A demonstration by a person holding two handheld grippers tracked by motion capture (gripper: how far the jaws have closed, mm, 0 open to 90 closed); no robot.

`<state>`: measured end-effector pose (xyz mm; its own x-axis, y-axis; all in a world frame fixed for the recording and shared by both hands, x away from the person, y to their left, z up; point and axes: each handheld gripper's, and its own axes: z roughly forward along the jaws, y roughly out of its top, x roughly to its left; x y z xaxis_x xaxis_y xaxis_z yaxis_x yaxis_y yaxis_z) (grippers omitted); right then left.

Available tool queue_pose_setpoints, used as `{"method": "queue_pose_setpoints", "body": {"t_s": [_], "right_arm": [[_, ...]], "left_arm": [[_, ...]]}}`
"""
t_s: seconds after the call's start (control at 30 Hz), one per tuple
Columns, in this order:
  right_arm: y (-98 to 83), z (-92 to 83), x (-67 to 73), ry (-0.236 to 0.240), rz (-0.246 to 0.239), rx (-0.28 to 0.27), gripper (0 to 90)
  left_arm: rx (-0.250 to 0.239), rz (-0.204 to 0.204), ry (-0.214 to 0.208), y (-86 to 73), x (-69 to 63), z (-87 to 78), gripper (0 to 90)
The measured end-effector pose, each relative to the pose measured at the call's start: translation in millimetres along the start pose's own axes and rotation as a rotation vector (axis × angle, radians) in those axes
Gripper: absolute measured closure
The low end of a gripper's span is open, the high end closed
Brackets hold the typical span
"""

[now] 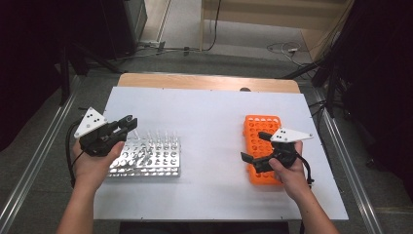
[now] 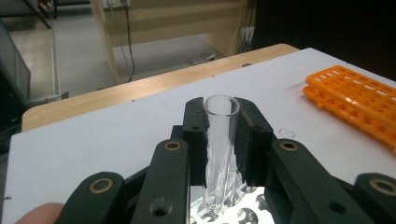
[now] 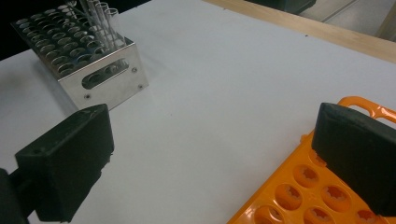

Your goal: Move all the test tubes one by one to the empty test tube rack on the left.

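The left gripper [image 2: 219, 140] clamps a clear glass test tube [image 2: 219, 154] upright between its jaws, directly above the metal rack [image 1: 146, 158] at lower left of the high view. The right gripper [image 3: 210, 158] stands wide, holding nothing, over the orange rack [image 1: 260, 141] at right on the bench [image 1: 209, 122].

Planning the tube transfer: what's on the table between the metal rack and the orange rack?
Nothing: bare white table lies between the metal rack and the orange rack, seen in the high view.
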<state>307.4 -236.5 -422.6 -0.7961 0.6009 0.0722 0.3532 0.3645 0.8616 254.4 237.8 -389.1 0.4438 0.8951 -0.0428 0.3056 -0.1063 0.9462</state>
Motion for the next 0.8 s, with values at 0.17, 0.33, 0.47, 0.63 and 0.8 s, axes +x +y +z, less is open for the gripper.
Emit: {"method": "queue_pose_setpoints", "body": {"t_s": [0.17, 0.33, 0.47, 0.63, 0.8], "right_arm": [[-0.2, -0.2, 0.2, -0.001, 0.0, 0.002, 0.0], [-0.5, -1.7, -0.9, -0.004, 0.004, -0.001, 0.0], [-0.7, -1.3, -0.6, -0.005, 0.001, 0.002, 0.0], [-0.6, -1.3, -0.2, -0.004, 0.0, 0.001, 0.0], [-0.3, -1.7, -0.1, -0.005, 0.0, -0.001, 0.0]], "left_arm": [[0.02, -0.002, 0.013, -7.2, -0.2, 10.2, 75.4], [0.04, -0.011, 0.015, -14.3, 0.0, 18.3, 75.4], [0.05, -0.013, 0.009, -17.7, -1.4, 23.1, 75.4], [0.07, -0.013, 0.01, -24.0, -1.9, 28.0, 75.4], [0.09, -0.014, 0.016, -31.1, -0.9, 32.6, 75.5]]}}
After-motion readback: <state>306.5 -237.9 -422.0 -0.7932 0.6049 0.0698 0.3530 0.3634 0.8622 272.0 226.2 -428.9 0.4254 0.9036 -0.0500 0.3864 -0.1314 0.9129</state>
